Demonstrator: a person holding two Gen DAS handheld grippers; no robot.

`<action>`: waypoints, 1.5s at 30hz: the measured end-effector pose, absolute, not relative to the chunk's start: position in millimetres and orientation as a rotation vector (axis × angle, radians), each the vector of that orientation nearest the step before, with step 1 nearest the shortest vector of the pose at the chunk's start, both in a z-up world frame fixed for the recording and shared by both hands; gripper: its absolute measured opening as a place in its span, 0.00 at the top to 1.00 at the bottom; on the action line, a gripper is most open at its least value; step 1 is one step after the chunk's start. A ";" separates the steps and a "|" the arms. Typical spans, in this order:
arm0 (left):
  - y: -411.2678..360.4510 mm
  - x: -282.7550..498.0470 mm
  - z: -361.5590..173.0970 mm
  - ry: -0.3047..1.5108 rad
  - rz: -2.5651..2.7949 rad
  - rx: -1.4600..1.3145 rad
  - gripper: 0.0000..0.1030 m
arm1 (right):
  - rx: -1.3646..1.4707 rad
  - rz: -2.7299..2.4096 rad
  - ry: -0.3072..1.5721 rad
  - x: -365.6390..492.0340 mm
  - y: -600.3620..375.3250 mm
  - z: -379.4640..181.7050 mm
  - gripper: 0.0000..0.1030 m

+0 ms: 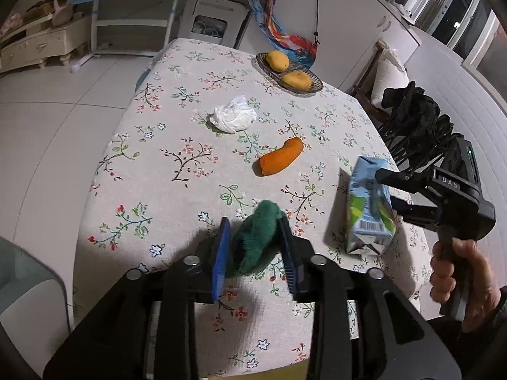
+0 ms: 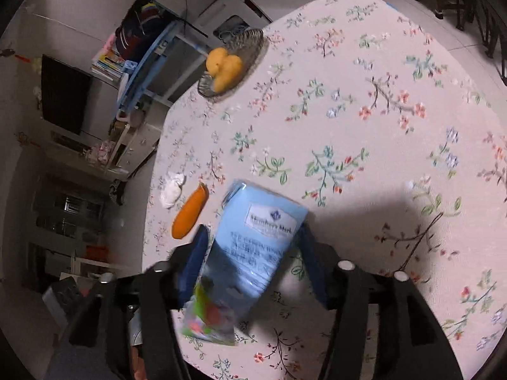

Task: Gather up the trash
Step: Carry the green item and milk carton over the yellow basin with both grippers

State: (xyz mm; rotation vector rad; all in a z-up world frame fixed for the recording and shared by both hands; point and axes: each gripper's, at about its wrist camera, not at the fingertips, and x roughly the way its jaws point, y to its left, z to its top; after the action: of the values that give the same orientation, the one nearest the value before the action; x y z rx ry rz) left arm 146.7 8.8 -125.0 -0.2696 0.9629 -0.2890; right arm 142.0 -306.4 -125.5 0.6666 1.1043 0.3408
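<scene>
My left tongs (image 1: 256, 247) sit narrow, with a green cloth (image 1: 258, 240) bunched between the blue pads and touching both, so I read that as held. My right tongs (image 2: 253, 231) stand wider around a pale blue carton (image 2: 263, 240). The carton is blurred and leaning, and I cannot tell whether the pads are really pressing on it. A hand (image 1: 456, 272) grips the handle of the right tongs, off the table's right side.

The table (image 1: 177, 190) is my reference. It wears a light covering printed with flowers and twigs.

- A wire basket (image 1: 313, 87) stands at the table's far right corner with two yellow fruits (image 1: 277, 60) in it.
- The carton hangs tilted at the table's right edge, its crumpled silver end lowest. I cannot tell whether that end touches the table.
- The green cloth is over the table's near edge, close to the middle of that edge.
- An orange peel (image 1: 280, 157) lies flat near the table's centre, a little to the right.
- A crumpled white tissue (image 1: 234, 117) lies on the table farther back than the peel and left of it, apart from the basket.
</scene>
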 end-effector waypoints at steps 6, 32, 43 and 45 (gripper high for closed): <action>1.2 146.7 -124.9 0.954 -0.294 -0.237 0.62 | 0.654 0.326 1.074 134.4 -296.8 -123.0 0.37; -23.0 102.5 -91.3 0.760 -0.256 -0.062 0.78 | 0.677 0.429 0.792 76.8 -292.7 -98.9 0.70; -17.3 76.0 -82.9 0.718 -0.229 -0.054 0.78 | 0.660 0.449 0.762 63.9 -286.0 -95.9 0.70; -15.0 71.0 -82.3 0.715 -0.225 -0.058 0.78 | 0.666 0.448 0.758 61.8 -287.1 -96.5 0.70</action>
State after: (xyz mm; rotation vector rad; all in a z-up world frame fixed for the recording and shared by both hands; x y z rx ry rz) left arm 71.0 -15.0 -82.3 -0.0582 0.7152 -0.2245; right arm 61.8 -287.1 -96.5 0.6658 0.7578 0.4476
